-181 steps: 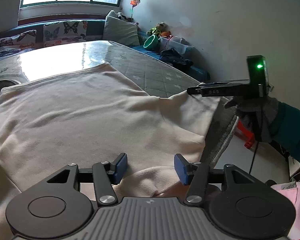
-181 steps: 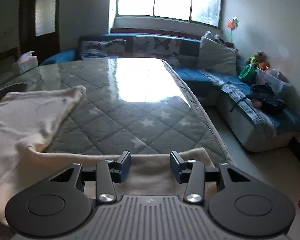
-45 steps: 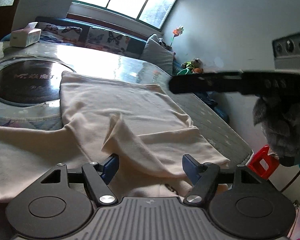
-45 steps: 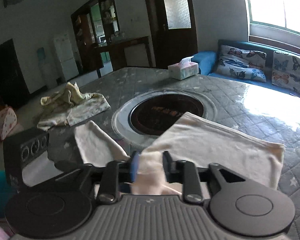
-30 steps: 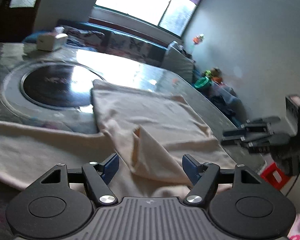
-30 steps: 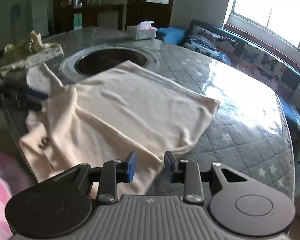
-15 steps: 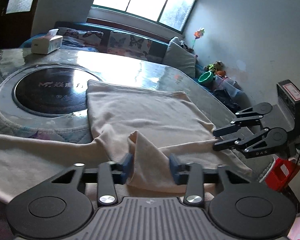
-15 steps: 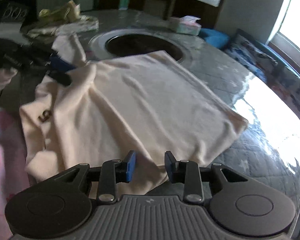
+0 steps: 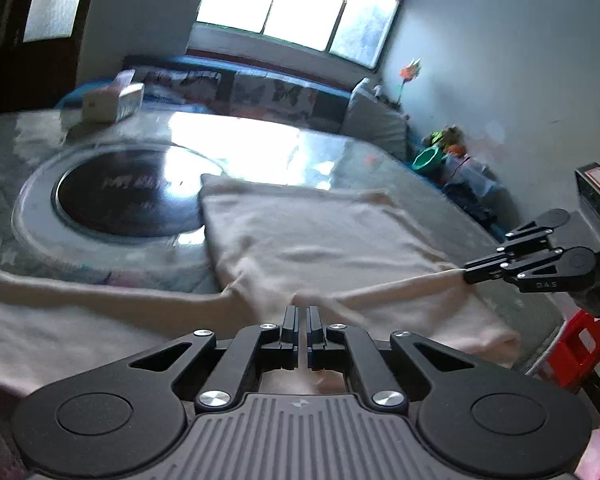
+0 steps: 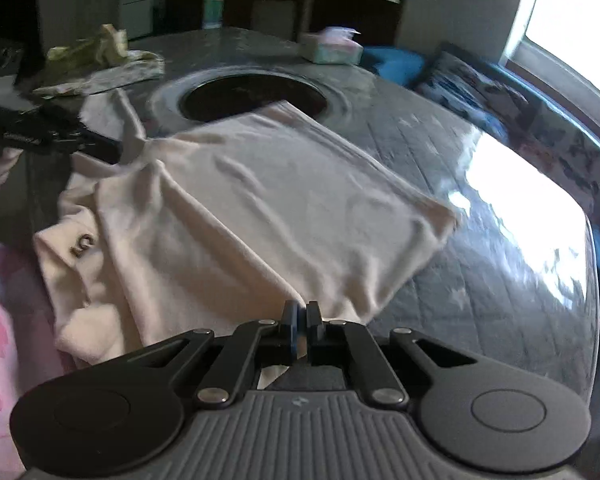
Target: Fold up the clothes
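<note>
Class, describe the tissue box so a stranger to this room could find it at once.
Start at the big grey quilted table with the round dark plate sunk in its middle. Look past that plate towards the blue sofa: the tissue box stands near the table's far edge. It is the only boxy thing there, a tissue sticking out on top.

It was a home's living room: a sofa [image 9: 260,92] with butterfly cushions ran under the window [image 9: 300,4], with a tissue box [image 10: 332,50] on the quilted table [image 10: 500,272].
</note>
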Demonstrator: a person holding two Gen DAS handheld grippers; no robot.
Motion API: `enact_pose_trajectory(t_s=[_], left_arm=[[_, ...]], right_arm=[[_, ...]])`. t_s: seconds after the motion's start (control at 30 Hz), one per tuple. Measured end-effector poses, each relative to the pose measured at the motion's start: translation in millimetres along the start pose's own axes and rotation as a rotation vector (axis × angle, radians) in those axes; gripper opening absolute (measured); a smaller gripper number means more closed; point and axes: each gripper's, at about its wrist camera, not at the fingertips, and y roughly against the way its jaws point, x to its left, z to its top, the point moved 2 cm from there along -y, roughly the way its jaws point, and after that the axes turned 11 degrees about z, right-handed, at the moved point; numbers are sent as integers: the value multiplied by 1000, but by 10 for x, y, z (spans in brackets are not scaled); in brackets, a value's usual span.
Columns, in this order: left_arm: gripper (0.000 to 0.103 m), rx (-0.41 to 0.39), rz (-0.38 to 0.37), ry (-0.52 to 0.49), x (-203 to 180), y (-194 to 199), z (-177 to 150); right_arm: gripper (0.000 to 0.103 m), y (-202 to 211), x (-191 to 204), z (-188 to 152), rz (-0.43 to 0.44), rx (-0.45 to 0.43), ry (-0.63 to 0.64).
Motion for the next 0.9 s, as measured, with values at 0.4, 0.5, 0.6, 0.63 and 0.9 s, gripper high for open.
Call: enact_pose_trajectory(t_s=[0.4,0.5,0.6,0.63,0.9], left_arm=[[7,-4,-118,-28,-318,-158,142],[7,25,-89,-38,-382,-387,125],[7,42,-49,-17,-294,-501,101],[7,44,-58,7,-241,-484,98],[11,11,-87,-42,-214,-105,1]], right_arm=[[10,16,88,50,31,-127,-63],[10,-91,107,-4,45,-128,-89],[10,-159,95,-70,36,-127,-119],[10,-160,80,-95,33,-132,-130],[15,-90,220,-25,72,-172,-129]])
